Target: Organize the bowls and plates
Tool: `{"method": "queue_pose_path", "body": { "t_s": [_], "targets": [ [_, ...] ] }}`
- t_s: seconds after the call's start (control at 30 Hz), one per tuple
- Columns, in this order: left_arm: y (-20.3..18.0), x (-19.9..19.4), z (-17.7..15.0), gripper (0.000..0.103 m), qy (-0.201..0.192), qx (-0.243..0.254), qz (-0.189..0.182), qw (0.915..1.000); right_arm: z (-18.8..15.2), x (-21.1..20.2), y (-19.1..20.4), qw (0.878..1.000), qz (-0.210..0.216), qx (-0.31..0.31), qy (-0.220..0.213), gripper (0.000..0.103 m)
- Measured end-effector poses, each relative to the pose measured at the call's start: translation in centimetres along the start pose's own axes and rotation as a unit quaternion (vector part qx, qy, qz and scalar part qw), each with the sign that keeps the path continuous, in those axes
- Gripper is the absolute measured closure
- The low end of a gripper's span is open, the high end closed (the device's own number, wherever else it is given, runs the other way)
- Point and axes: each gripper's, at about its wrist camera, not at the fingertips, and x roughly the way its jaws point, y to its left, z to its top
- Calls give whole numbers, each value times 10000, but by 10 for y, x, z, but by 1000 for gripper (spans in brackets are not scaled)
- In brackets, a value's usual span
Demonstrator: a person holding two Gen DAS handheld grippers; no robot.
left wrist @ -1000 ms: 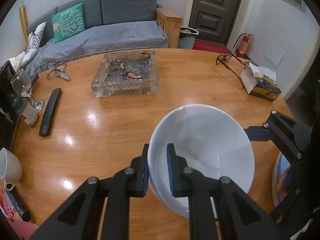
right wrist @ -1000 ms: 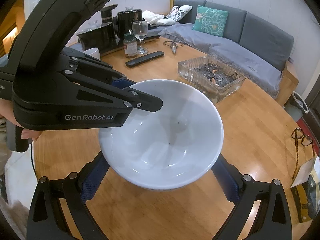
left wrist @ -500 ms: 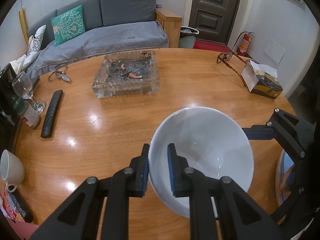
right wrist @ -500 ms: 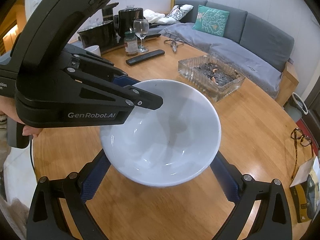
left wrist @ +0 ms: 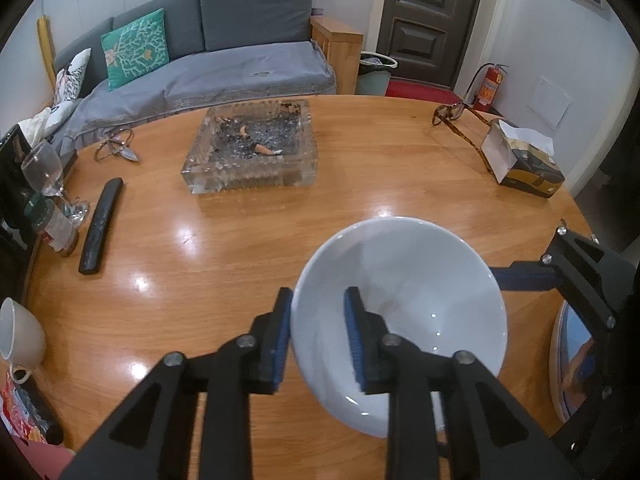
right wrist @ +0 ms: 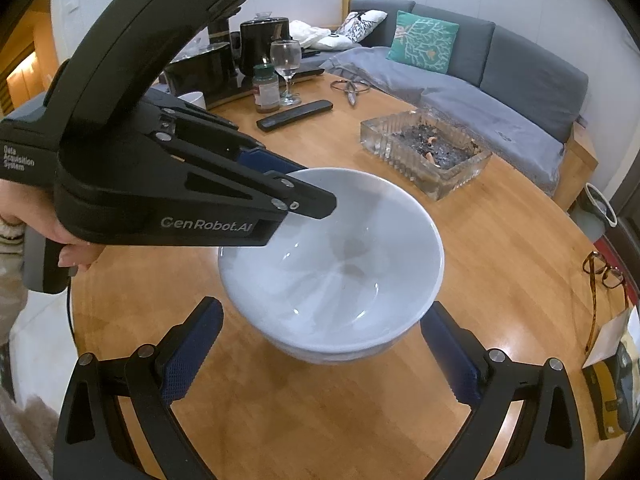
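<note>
White ceramic bowl (left wrist: 404,300) sat lower over the wooden table (left wrist: 240,248) than a second earlier, and in the right wrist view it had drifted a touch right and nearer your right gripper (right wrist: 320,354). Whether it touched the table, I could not tell. Your left gripper (left wrist: 316,332) kept its grip throughout: blue pads clamped on the bowl's near-left rim, one finger inside, one outside. Your right gripper was spread wide, fingers either side of the bowl and clear of it, same as before. The bowl was empty, only a few glints inside.

At the near right edge of the left wrist view you had a plate (left wrist: 560,360) partly hidden behind the right gripper's frame; what was on it could not be made out.

Farther back in the middle, the glass ashtray (left wrist: 252,152) held ash and cigarette butts. A wine glass (left wrist: 46,172) stood at the far left, looking empty, beside a small bottle (left wrist: 50,224) and a black remote (left wrist: 100,224). A white mug (left wrist: 20,336) lay tipped at the near left edge. At the far right, a tissue box (left wrist: 520,160) with a tissue sticking out sat just beside the eyeglasses (left wrist: 460,120). None of these had shifted.
</note>
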Motion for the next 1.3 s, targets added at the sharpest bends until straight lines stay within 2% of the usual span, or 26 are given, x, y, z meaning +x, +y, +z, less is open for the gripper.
{"method": "queue_pose_path", "body": {
  "t_s": [0.17, 0.7, 0.97, 1.3],
  "targets": [
    [-6, 4, 0, 68, 40, 72, 18, 10000, -9, 0, 5, 10000, -31, 88, -10, 4],
    [-5, 19, -2, 68, 157, 72, -1, 9998, -23, 27, -1, 9984, -99, 556, 73, 3],
    [-1, 19, -5, 80, 98, 126, 113, 9998, -22, 31, -1, 9986, -93, 525, 71, 5],
    [-12, 7, -24, 80, 153, 296, 130, 9994, -26, 26, 3, 9986, -86, 509, 112, 8]
  ]
}}
